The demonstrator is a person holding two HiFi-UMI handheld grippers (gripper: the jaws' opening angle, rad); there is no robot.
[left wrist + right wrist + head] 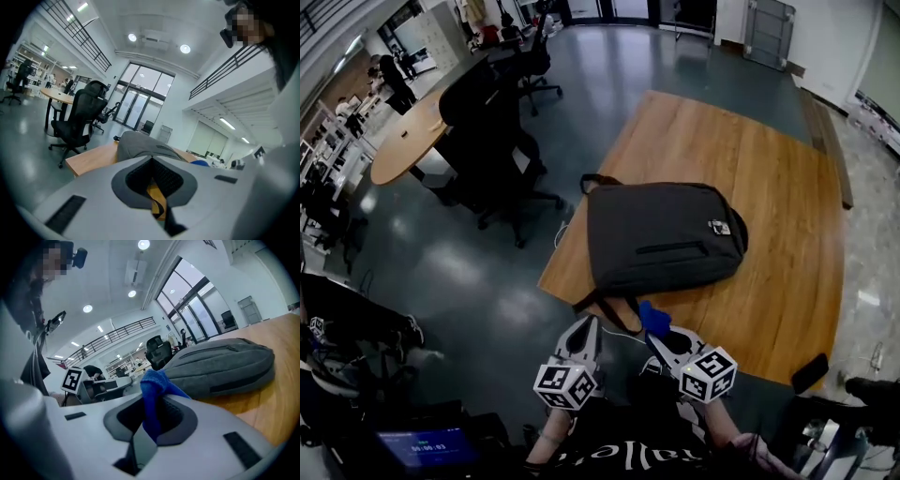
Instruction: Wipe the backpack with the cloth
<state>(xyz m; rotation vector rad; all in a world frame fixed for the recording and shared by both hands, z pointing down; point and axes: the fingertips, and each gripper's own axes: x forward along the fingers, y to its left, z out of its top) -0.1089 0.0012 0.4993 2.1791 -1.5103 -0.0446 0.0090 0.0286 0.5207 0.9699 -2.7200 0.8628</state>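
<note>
In the head view, a dark grey backpack (661, 234) lies flat on a wooden table (769, 169), close to the table's left edge and near its front edge. Its straps (614, 311) trail over the front edge. The left gripper (589, 324) and the right gripper (660, 337) hang side by side just off that front edge, both tips pointing at the backpack. A blue cloth (652, 316) bunches at the right gripper's tip, just beside the straps and not on the backpack's panel. Black office chairs (492, 131) stand on the floor beyond the table's left edge, next to a round wooden table (408, 141).

In the left gripper view, the left gripper (152, 161) has its jaws pressed together at the tips, with nothing pinched there. Wood and a dark strap show through the opening below them. The backpack (140, 143) rises just ahead on the table (91, 159), and an office chair (77, 117) stands to the left.

In the right gripper view, the right gripper (152, 405) pinches the cloth (154, 385), which sticks up from between the jaws in a crumpled fold. The backpack (220, 366) lies ahead and to the right on the table (276, 404), apart from the cloth. The left gripper's marker cube (72, 379) shows at the left.
</note>
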